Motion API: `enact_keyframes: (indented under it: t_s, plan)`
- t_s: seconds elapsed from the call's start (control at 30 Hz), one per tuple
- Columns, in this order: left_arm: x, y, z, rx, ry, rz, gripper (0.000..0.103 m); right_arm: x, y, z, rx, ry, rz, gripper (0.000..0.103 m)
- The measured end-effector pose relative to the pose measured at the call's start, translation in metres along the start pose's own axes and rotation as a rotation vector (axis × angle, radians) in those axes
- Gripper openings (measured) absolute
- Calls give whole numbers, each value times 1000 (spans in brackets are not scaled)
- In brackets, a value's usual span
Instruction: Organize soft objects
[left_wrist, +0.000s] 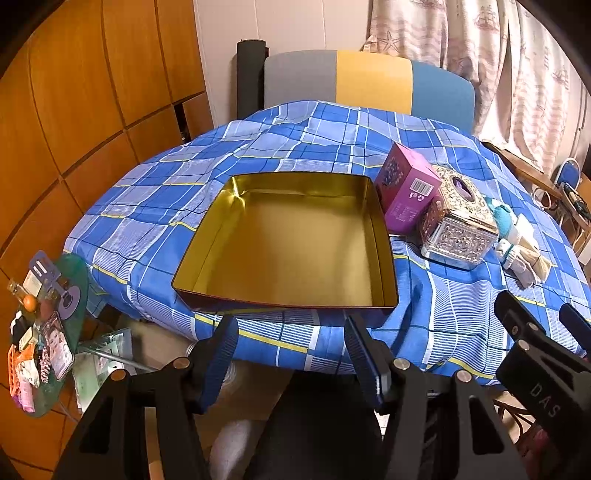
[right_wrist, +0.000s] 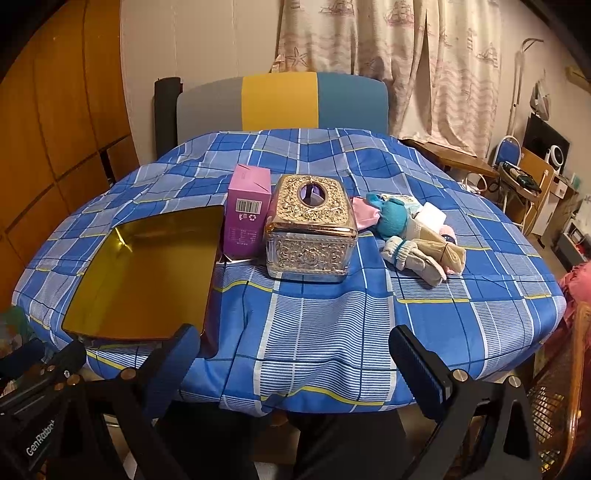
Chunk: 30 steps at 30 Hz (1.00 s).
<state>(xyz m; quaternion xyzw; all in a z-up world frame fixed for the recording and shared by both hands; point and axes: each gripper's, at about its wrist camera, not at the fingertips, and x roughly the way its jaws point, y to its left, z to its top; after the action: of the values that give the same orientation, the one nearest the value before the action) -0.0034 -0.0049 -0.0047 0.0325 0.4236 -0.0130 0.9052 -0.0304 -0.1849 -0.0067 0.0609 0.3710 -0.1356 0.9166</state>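
An empty gold metal tin (left_wrist: 291, 243) sits on the blue plaid tablecloth, left of centre; it also shows in the right wrist view (right_wrist: 147, 273). A pile of rolled socks (right_wrist: 413, 236), teal, white, beige and pink, lies on the right side of the table, and shows at the right edge of the left wrist view (left_wrist: 517, 240). My left gripper (left_wrist: 291, 354) is open and empty, just off the near table edge in front of the tin. My right gripper (right_wrist: 295, 365) is open and empty, at the near edge, well short of the socks.
A purple carton (right_wrist: 245, 216) and an ornate gold tissue box (right_wrist: 312, 229) stand between the tin and the socks. A chair (right_wrist: 280, 103) stands behind the table. Wooden cabinets are at the left, curtains and clutter at the right.
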Motion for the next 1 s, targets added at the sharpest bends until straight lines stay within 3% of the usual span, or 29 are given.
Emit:
enact_keyframes:
  t_s: [1.0]
  plan:
    - [4,-2,-2,11,11,5,61,2,1,-1,-5,3,4,103]
